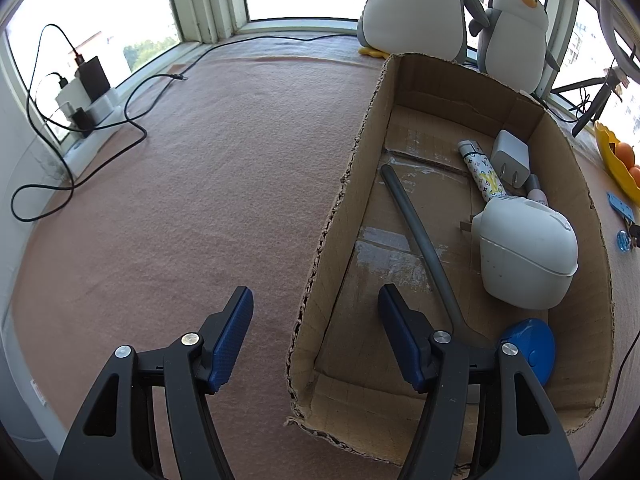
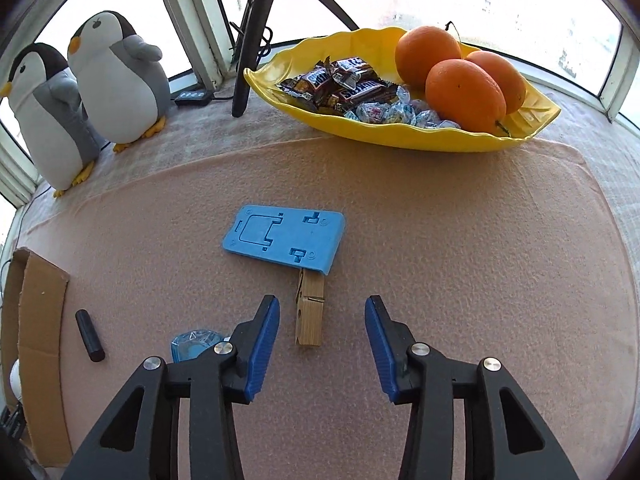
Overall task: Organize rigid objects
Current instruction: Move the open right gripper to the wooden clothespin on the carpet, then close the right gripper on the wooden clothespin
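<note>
Cardboard box [image 1: 352, 184], open-topped, torn rim, sits on pink felt cloth [image 1: 200, 200]. Contents so far: grey shoehorn-like tool [image 1: 416, 232] lying lengthwise, white rounded device [image 1: 524, 256], white plug adapter [image 1: 510, 158], patterned tube [image 1: 480, 172], blue disc [image 1: 532, 344] at the near end. A pink item behind the device is mostly hidden

Left gripper [image 1: 316, 340]: jaws apart, nothing between them, straddling the box's left wall, one pad outside and one inside. Holds nothing

Right gripper [image 2: 322, 344]: jaws apart, empty, angled down over the loose items on the cloth. Wooden clothespin [image 2: 310, 316] lies between the pads, nearer the left pad and untouched; its far end is tucked under the edge of the blue plastic phone stand [image 2: 286, 240]. Black cylinder [image 2: 90, 336] lies to the left near the box corner; clear blue faceted piece [image 2: 196, 344] partly hidden behind the left finger

Yellow leaf-shaped dish [image 2: 532, 116] at far right: three oranges, wrapped chocolate bars, wrapped candies. Judged not part of the sort

Step in hand (judgement): picking the next stray item, most likely the clothespin. Next move calls for lowering, centring on the pin, closing across its narrow width, sliding it clear of the stand, then carrying it left to the box
</note>
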